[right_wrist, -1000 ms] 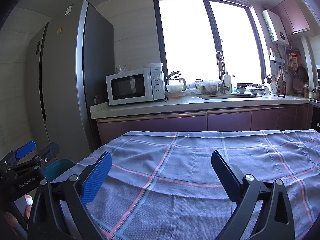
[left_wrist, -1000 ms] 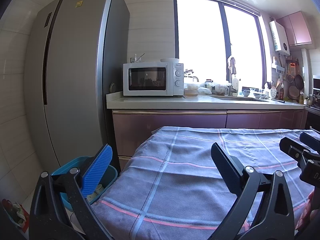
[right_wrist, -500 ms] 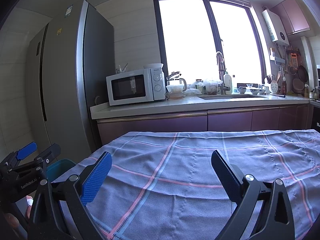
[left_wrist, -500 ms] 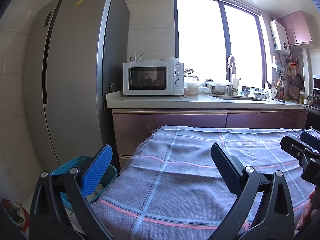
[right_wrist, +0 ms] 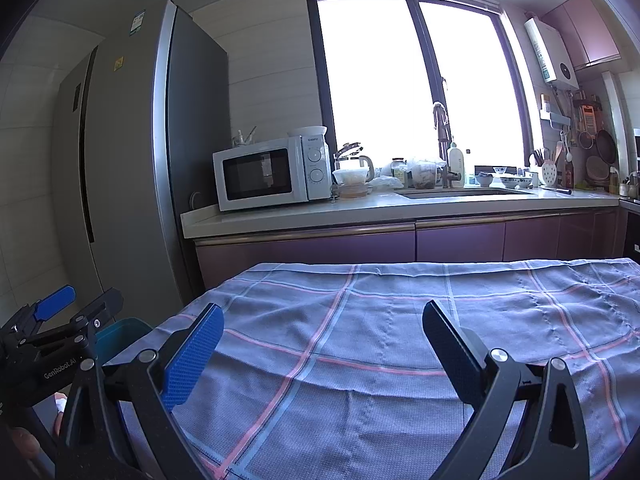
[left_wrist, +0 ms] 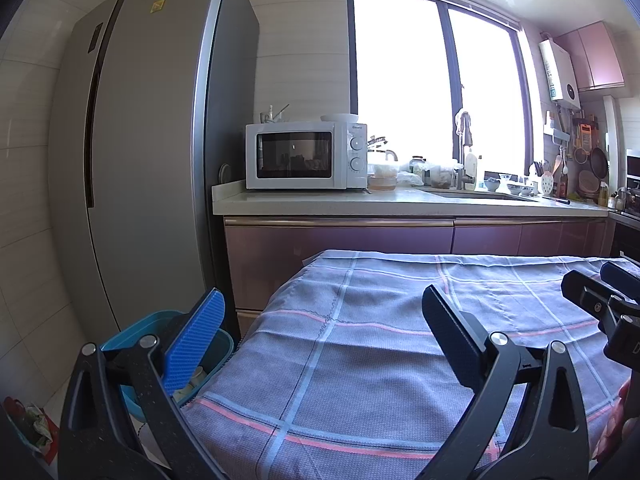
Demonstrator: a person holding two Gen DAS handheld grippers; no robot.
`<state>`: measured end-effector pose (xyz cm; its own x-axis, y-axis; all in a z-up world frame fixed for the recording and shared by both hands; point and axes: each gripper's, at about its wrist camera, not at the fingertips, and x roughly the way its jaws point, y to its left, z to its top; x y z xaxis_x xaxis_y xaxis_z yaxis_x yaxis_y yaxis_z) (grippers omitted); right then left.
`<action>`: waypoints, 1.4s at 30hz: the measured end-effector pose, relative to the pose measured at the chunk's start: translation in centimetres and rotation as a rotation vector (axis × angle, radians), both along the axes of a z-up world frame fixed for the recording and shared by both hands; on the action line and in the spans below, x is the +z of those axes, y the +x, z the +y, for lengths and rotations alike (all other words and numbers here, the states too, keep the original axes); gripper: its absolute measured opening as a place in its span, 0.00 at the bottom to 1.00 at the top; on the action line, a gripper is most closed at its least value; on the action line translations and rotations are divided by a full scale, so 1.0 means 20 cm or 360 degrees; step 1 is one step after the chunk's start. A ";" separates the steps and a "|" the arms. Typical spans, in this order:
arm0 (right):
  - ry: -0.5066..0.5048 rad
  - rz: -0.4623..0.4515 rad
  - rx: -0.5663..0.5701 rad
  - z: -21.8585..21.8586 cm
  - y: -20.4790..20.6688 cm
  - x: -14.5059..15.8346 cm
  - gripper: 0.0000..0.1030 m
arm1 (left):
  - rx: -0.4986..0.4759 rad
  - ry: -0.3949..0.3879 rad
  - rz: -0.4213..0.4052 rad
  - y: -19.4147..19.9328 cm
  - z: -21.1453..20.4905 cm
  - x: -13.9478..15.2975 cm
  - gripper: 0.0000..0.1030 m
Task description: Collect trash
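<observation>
A blue bin (left_wrist: 132,336) stands on the floor left of the table, with pale scraps inside; its rim also shows in the right wrist view (right_wrist: 120,332). My left gripper (left_wrist: 320,332) hovers open over the table's left end, its blue pad above the bin's edge, nothing between its fingers. My right gripper (right_wrist: 320,340) is open and empty over the plaid tablecloth (right_wrist: 380,320). Each gripper shows at the edge of the other's view: the right gripper (left_wrist: 600,288), the left gripper (right_wrist: 76,308). No loose trash lies on the cloth.
A tall grey fridge (left_wrist: 132,160) stands at the left. Behind the table runs a counter (left_wrist: 400,202) with a white microwave (left_wrist: 306,156), jars, a sink and a tap under a bright window. Some crumpled packaging (left_wrist: 36,424) lies on the floor at the lower left.
</observation>
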<state>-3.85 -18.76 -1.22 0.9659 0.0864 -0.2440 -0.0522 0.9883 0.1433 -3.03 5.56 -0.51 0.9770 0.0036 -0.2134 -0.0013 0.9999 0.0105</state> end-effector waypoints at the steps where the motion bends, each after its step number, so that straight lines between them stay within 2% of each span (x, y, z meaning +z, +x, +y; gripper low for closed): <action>1: 0.0001 -0.0002 0.0001 0.00 0.00 0.00 0.93 | 0.0001 0.0001 -0.0001 0.00 0.00 0.00 0.94; 26: 0.0007 0.0004 0.0001 -0.01 0.01 0.00 0.93 | -0.0009 -0.0001 0.0017 0.01 0.00 -0.02 0.94; 32: 0.0007 0.0000 0.0000 -0.01 0.00 0.00 0.93 | -0.0005 0.0032 0.0024 0.02 -0.02 -0.02 0.94; 35: 0.0009 0.0008 -0.0002 -0.01 0.01 0.00 0.93 | -0.0021 0.0022 0.0077 0.05 -0.03 -0.03 0.94; 39: 0.0024 0.0066 -0.0020 -0.07 0.04 -0.01 0.93 | -0.0132 -0.0003 0.0264 0.16 -0.05 -0.06 0.95; 42: 0.0024 0.0216 -0.0062 -0.18 0.11 -0.04 0.93 | -0.0258 -0.0045 0.0491 0.31 -0.08 -0.10 0.95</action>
